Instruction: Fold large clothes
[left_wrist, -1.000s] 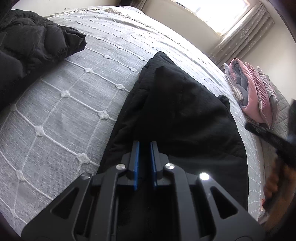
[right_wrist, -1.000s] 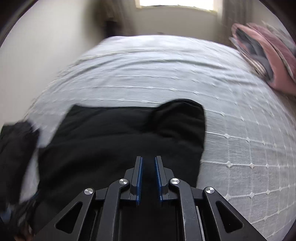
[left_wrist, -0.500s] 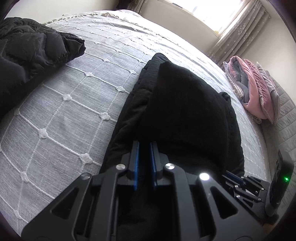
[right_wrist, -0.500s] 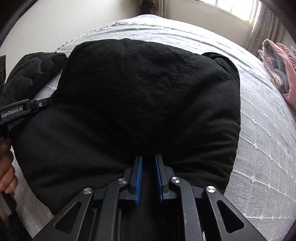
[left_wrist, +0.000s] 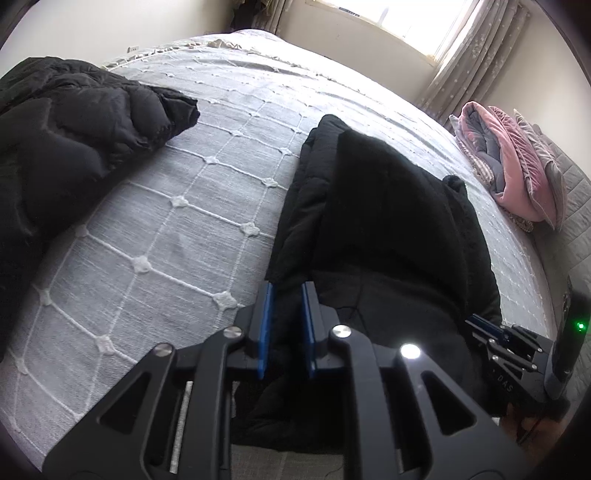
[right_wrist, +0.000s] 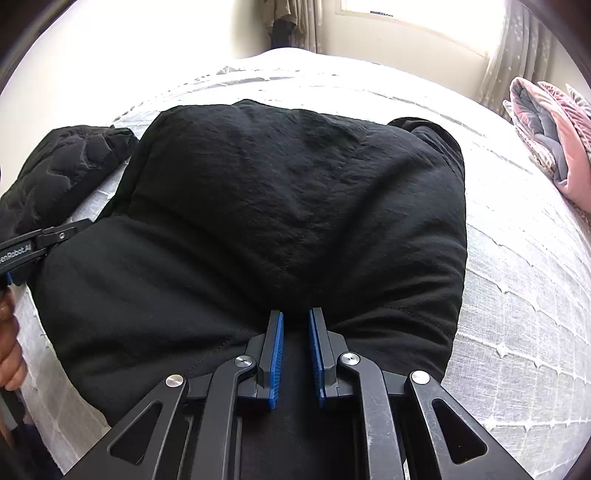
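A large black garment (left_wrist: 388, 221) lies folded on the grey bedspread (left_wrist: 184, 221), its upper layer doubled over the lower one. My left gripper (left_wrist: 287, 290) sits at the garment's near left edge with black cloth filling the gap between its blue pads; its jaws are opening. My right gripper (right_wrist: 295, 315) is shut on a bunched fold at the near edge of the same garment (right_wrist: 295, 192). Each gripper shows in the other's view: the right gripper (left_wrist: 480, 325) at the lower right, the left gripper (right_wrist: 48, 236) at the far left.
A second black quilted jacket (left_wrist: 74, 140) is heaped on the left side of the bed. Folded pink and grey bedding (left_wrist: 517, 173) lies at the right edge by the curtain. A hand (right_wrist: 9, 350) shows at the left border. Bare bedspread (right_wrist: 517, 295) lies right of the garment.
The right gripper swung down and came to rest at the garment's near edge, with the cloth now doubled over. The left gripper drew back a little and its pads stand slightly wider apart.
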